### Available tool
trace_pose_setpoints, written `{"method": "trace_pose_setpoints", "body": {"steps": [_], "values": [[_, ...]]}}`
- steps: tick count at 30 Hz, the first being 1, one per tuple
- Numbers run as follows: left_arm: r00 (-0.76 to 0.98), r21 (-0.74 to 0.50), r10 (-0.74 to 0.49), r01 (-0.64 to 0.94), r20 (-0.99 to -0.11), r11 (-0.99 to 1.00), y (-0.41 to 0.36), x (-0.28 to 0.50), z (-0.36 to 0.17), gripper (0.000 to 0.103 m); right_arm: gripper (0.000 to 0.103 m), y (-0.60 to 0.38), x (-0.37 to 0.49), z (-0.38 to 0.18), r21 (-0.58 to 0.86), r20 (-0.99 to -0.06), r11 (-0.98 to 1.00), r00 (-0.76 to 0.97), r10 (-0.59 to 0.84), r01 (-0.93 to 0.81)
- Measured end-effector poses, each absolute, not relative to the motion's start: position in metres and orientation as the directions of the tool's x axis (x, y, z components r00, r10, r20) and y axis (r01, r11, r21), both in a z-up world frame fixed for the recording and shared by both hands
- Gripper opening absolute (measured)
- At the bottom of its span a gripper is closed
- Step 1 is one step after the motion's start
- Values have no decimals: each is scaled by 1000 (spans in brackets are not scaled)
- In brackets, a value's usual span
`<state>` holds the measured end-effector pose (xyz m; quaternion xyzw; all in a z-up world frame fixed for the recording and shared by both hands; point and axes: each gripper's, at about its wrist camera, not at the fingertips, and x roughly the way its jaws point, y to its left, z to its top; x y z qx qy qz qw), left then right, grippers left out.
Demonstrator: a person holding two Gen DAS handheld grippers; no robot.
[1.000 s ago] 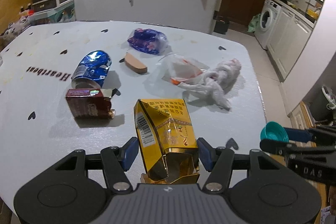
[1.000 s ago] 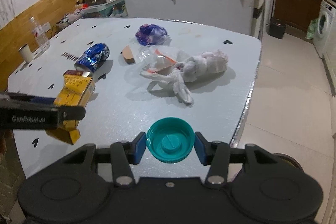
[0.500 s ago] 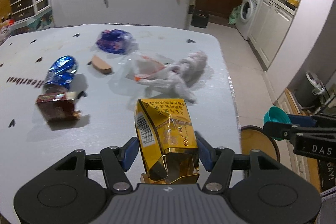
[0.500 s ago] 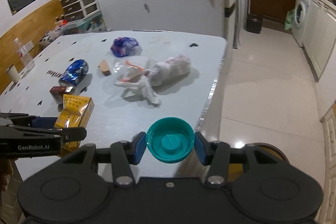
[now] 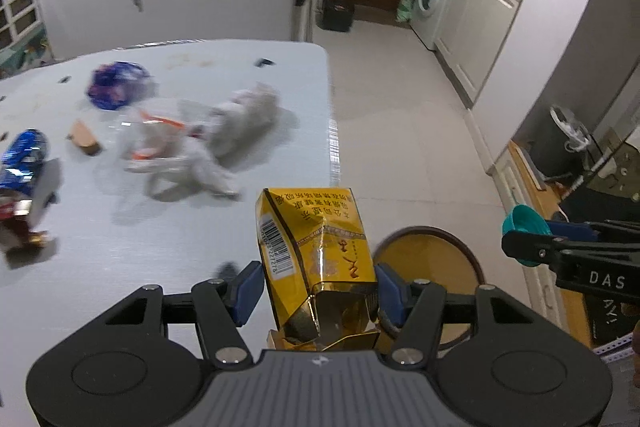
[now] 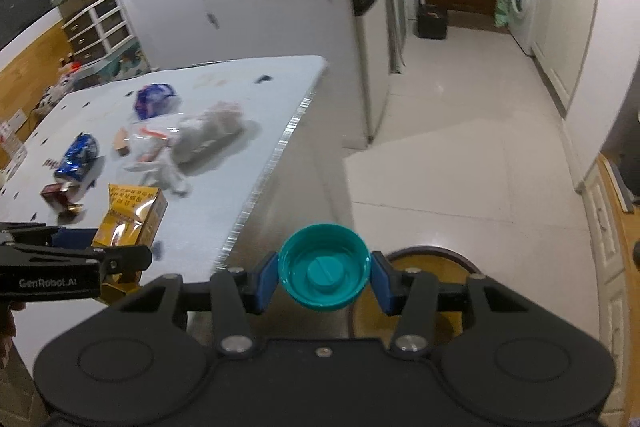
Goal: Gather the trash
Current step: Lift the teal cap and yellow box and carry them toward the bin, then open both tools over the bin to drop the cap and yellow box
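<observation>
My left gripper is shut on a crumpled gold carton, carried at the table's right edge. My right gripper is shut on a teal bottle cap, hollow side up, out past the table edge. A round bin with a yellow inside stands on the floor below both grippers; in the right wrist view the bin shows just behind the cap. In the right wrist view the gold carton and left gripper sit at the left. In the left wrist view the cap appears at the right.
On the white table lie a white plastic bag, a clear wrapper, a purple wrapper, a blue foil bag, a brown piece and a dark red box. Tiled floor opens to the right.
Both grippers have swung right, from above the table to its right edge and beyond, still gripping the carton and the cap. The round bin has come into view below them.
</observation>
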<state>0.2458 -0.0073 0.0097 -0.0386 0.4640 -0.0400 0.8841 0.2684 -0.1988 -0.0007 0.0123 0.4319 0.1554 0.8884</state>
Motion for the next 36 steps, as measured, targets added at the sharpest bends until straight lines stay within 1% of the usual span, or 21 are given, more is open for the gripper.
{"method": "trace_pose_setpoints", "body": {"steps": [11, 19, 28, 36], "values": [[470, -154, -187, 109, -863, 982, -95, 290, -38, 61, 50, -292, 289, -48, 165, -828, 975, 515, 219, -150], [381, -178, -224, 153, -897, 972, -146, 327, -97, 61, 50, -337, 305, -90, 164, -875, 982, 446, 188, -93], [282, -157, -211, 201, -936, 967, -183, 362, -168, 62, 50, -357, 331, -135, 193, -902, 979, 383, 202, -63], [238, -127, -184, 233, -954, 964, -187, 387, -218, 63, 50, -362, 353, -173, 210, -914, 976, 345, 215, -51]]}}
